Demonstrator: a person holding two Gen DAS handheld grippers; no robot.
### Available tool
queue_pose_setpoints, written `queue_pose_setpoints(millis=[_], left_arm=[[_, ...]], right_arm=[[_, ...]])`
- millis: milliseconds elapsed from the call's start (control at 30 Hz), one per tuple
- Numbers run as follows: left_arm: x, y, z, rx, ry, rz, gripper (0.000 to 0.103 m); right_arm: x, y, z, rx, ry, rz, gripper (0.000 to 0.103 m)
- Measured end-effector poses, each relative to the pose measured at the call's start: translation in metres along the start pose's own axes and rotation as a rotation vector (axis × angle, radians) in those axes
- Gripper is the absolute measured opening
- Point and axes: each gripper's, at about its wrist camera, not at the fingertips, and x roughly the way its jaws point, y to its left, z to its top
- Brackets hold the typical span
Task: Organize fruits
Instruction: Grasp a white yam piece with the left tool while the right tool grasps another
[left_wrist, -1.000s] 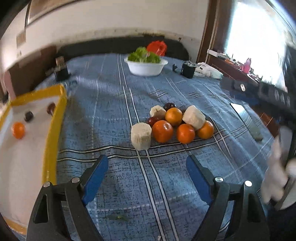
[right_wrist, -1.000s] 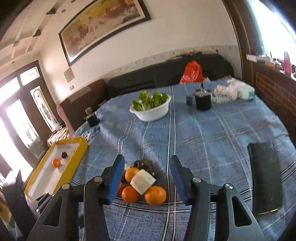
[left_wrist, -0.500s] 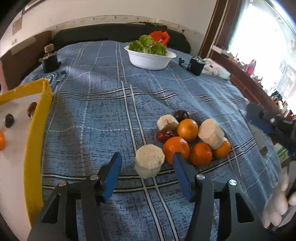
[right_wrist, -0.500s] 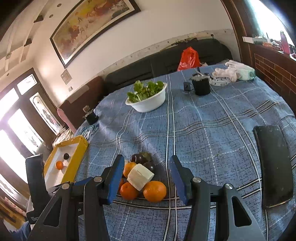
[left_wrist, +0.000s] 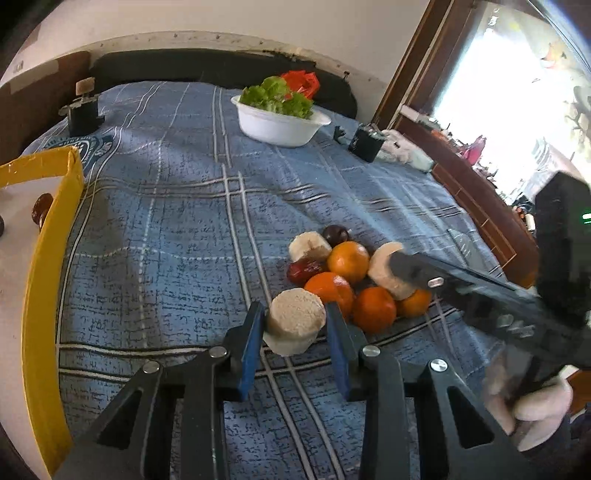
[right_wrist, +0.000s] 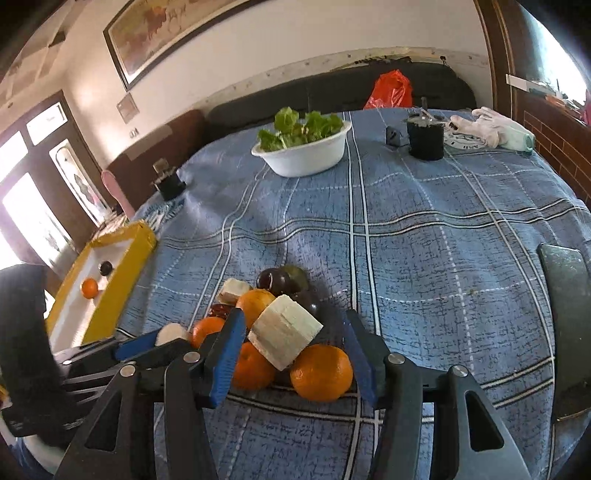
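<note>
Blue plaid tablecloth (left_wrist: 155, 221) is spread over the table, with a dark sofa and a white wall behind.

Left gripper (left_wrist: 295, 332): jaws have just been closing; blue pads are now pressed on both sides of the pale round fruit slice (left_wrist: 294, 320), which is upright on the cloth at the near end of the fruit pile. Clenched on it.

Right gripper (right_wrist: 291, 358): jaws have just been opening slightly; spread and released, held around the near side of the pile, with the white fruit chunk (right_wrist: 284, 332) and an orange (right_wrist: 320, 373) framed between them. Contact with the pads is not seen.

Pile (left_wrist: 351, 273): oranges, a red date (left_wrist: 304, 269), dark plums (right_wrist: 275, 278) and pale slices, packed touching, near the front-middle of the table.

Yellow-rimmed tray (right_wrist: 125, 273) sits at the left edge; one orange (right_wrist: 89, 288) and a dark fruit (right_wrist: 106, 267) are inside it, apart.

White bowl of greens (right_wrist: 306, 157) is near the far edge, a black cup (right_wrist: 424, 136) beside it to the right.
</note>
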Motion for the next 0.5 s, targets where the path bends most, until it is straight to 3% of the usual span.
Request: queue_pose_setpoints(millis=[133,500], left_arm=[[-0.007,-0.002,0.001,0.009,-0.035,0.008,0.032],[-0.013,-0.005,0.002,0.035,-0.087,0.069,0.032]], right_arm=[[0.001,0.008,-0.002,-0.046,-0.005,-0.002,0.047],[-0.028,0.01,-0.002,-0.046,-0.134,0.03,0.047]])
